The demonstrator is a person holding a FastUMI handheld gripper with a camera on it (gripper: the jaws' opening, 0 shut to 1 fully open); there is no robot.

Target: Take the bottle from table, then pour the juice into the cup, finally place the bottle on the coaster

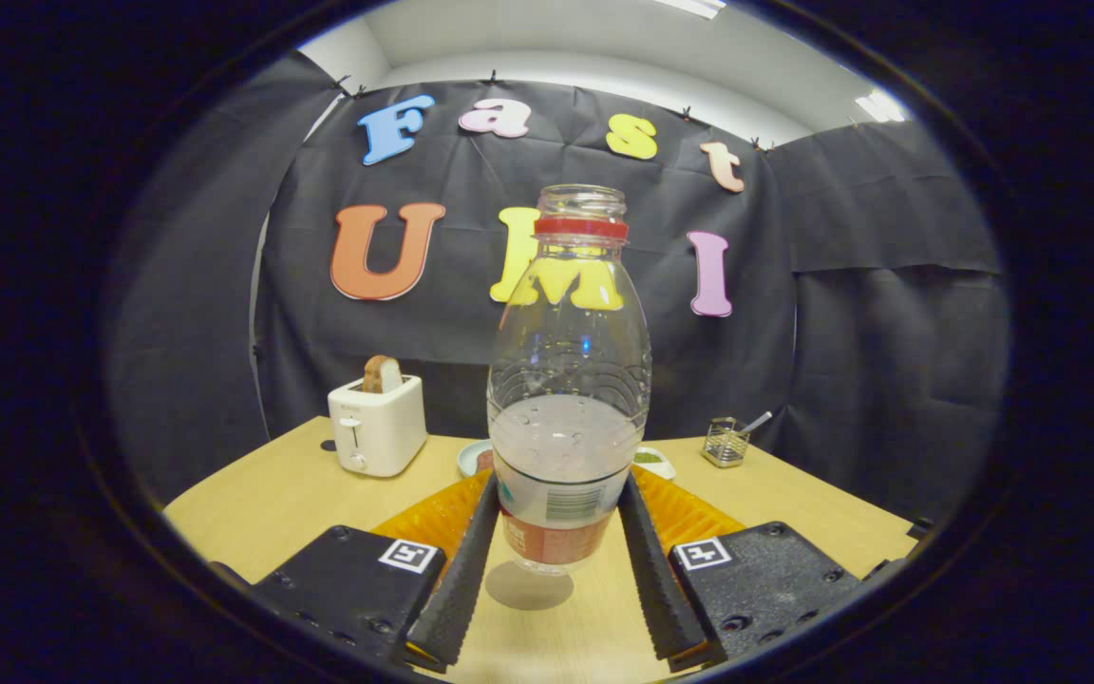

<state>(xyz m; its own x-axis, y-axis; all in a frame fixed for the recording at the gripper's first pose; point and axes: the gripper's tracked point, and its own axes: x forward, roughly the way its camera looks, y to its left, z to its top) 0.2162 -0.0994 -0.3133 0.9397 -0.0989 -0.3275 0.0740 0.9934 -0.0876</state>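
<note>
The bottle [568, 399] sits square between the fingers, upright, and there's a shadow [528, 586] on the table [272, 503] just under its base, so by the look of it it's lifted clear of the wood rather than standing on it. Clear plastic, cap off, a red ring round the neck, pale cloudy juice filling roughly the lower part with the level sitting just above the label. So: not heavy, I'd judge, but the weight is all low down and will slosh toward the mouth the moment it tips. Thin walls like these usually give under a squeeze, and the smooth plastic could slide or twist in a loose hold. Open mouth too, so any jolt is a spill.

The gripper [561, 518] has it round the lower body, at the label band, one finger pressing each side, closed on it. That's a sensible place: low, near the liquid's weight, where the wall is backed by juice. I'd say a firm but not crushing hold is the call.

Pose: the gripper is held level, pointing straight across the table, fingers running flat and the bottle plumb between them.

Beyond the bottle, a white toaster [377, 423] with a slice of bread stands off to one side, small dishes [653, 461] peek out close behind the bottle, and a little wire basket [726, 442] sits further across.
</note>
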